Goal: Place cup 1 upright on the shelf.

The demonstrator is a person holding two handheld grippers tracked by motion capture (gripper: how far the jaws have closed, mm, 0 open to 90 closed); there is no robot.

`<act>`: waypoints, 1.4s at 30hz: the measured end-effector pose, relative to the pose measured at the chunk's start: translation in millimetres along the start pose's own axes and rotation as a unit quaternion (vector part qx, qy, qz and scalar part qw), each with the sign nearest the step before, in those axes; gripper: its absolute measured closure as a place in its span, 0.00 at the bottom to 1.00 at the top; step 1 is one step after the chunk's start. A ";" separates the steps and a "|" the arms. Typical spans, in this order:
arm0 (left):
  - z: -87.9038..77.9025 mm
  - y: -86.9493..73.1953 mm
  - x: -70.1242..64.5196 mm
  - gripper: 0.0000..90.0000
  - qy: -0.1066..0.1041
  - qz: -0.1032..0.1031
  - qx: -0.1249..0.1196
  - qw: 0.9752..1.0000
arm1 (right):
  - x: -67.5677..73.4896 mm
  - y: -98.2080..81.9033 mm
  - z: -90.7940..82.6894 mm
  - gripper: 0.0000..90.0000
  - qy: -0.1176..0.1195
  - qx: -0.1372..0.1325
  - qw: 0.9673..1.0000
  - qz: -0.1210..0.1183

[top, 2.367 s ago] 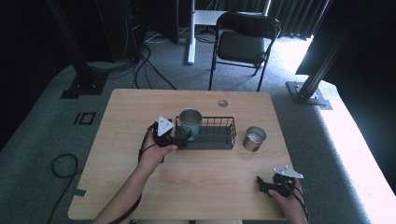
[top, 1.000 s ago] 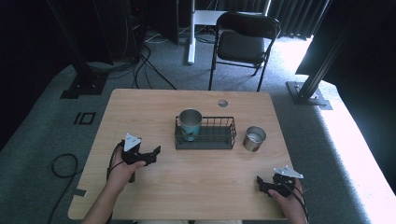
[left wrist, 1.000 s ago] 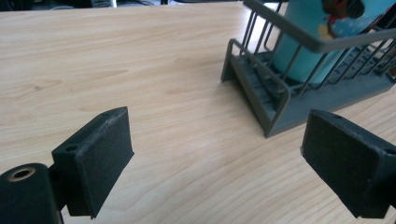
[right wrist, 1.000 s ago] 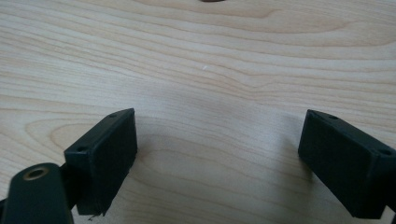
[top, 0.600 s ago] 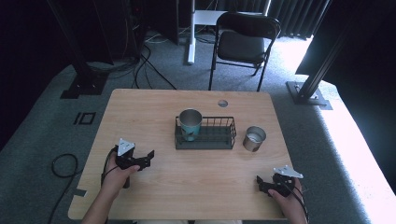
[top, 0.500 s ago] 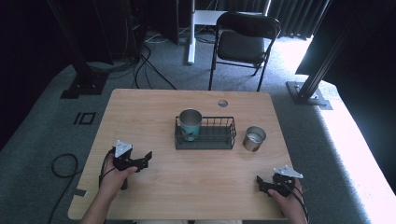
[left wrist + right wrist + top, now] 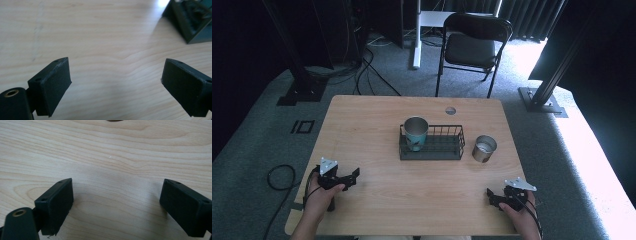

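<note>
1. Left gripper (image 7: 343,178): rests low at the near-left part of the table (image 7: 377,107), held in the person's left hand (image 7: 318,196). In the left gripper view its jaws stand spread wide with only bare wood between them.

2. Right gripper (image 7: 499,196): sits at the near-right edge of the table. In the right gripper view its jaws are likewise spread wide, with nothing between them.

3. Teal cup (image 7: 415,132): stands upright in the left end of the black wire basket (image 7: 447,150), at the table's centre. It is well apart from both grippers. A corner of the basket (image 7: 186,23) shows at the upper right of the left gripper view.

4. Metal cup (image 7: 484,148): stands upright on the table just beside the basket's right end, not inside it.

5. Judgement on work in hand: one cup is placed; the metal cup appears to be what remains.

6. Risks:
   a. The metal cup stands close to the basket wall; a jaw coming in on that side could strike the wire and shove the basket.
   b. A smooth round wall may slip if gripped near the rim or off-centre, tipping the cup.
   c. Lowering it too near the teal cup could knock that one over.
   d. A trailing cable could drag across the table during a long reach.
</note>
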State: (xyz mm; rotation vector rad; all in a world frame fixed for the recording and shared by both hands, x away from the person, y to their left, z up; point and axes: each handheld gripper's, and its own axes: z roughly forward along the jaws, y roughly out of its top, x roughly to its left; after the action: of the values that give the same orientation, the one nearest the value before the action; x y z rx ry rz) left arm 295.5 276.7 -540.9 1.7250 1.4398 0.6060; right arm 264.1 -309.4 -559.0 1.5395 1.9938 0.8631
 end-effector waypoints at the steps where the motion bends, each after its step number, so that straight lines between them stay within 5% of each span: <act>1: -1.0 -1.1 1.8 0.11 0.002 -0.002 0.001 1.000 | 0.0 0.0 0.0 0.13 0.000 0.000 1.000 0.000; 21: -16.8 -20.4 35.2 0.11 0.038 -0.019 0.038 0.998 | 0.3 -0.1 -0.1 0.13 0.002 0.001 1.000 -0.004; 32: -5.6 -17.1 32.0 0.11 0.017 0.022 0.072 0.997 | 0.6 -0.2 -0.3 0.13 0.006 0.001 1.000 -0.007; 42: -0.1 -15.1 26.4 0.10 0.024 0.065 0.089 0.994 | 0.4 0.0 0.0 0.12 0.007 0.001 1.000 -0.008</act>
State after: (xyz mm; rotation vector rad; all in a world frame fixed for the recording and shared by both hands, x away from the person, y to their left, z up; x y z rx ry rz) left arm 292.9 302.7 -556.3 1.9693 1.4589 0.6059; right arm 264.0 -309.0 -559.0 1.5200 2.0161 0.8675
